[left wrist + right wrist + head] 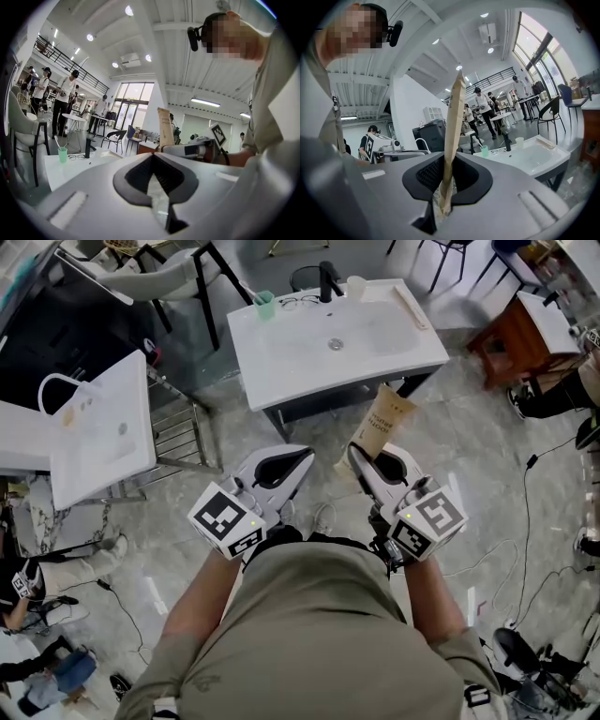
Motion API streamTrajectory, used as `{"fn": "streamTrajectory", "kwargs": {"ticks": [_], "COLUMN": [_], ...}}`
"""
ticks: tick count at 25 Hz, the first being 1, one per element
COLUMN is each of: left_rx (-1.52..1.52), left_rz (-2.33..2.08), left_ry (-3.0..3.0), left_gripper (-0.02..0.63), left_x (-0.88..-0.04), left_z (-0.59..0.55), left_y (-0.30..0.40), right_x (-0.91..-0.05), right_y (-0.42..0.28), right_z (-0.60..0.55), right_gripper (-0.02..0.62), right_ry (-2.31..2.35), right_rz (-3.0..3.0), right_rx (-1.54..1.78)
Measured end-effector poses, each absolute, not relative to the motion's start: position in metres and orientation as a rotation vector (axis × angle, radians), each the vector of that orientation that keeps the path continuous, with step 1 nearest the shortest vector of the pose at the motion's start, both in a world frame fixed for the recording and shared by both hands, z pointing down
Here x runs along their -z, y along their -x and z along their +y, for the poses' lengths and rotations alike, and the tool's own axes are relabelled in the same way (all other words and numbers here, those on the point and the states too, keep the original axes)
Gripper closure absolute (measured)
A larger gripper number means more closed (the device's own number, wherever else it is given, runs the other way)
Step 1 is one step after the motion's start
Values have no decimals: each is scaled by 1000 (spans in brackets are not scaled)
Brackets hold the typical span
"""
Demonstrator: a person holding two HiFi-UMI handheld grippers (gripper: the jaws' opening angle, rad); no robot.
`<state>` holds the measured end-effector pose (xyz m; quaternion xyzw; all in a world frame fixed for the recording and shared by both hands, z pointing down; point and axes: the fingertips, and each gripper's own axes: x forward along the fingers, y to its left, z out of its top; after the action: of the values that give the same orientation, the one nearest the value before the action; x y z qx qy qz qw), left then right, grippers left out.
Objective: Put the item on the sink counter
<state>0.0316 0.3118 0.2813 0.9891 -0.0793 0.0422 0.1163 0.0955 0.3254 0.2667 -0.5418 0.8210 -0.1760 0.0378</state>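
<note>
In the head view I hold both grippers low in front of me, above the marble floor. My right gripper (361,454) is shut on the bottom edge of a tan paper packet (385,421), which stands upright and leans toward the white sink counter (281,357). In the right gripper view the packet (453,126) rises edge-on out of the right gripper (446,159). The left gripper (298,457) is shut with nothing in it, beside the right one. The left gripper view shows the left gripper (152,157) with its pads touching, and the packet (165,129) off to the right.
On the counter stand a green cup (265,305), glasses (298,302), a black faucet (328,279) and a white cup (355,287). A second white basin (103,427) sits on a metal rack at the left. A brown table (506,343) is at the right. Cables (525,521) lie on the floor.
</note>
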Motion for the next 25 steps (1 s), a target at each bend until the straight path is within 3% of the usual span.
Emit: {"fn": "streamTrajectory", "kwargs": {"ticks": [25], "left_rx": [-125], "left_rz": [-302], "left_ry": [-2895], "left_gripper": [600], "left_x": [-283], "left_z": [291], "left_y": [-35], "right_x": [-269], "right_y": [-105], "right_z": [306], "right_gripper": [555], "right_ry": [1608], "right_rz": [2559], "right_rx": [547]}}
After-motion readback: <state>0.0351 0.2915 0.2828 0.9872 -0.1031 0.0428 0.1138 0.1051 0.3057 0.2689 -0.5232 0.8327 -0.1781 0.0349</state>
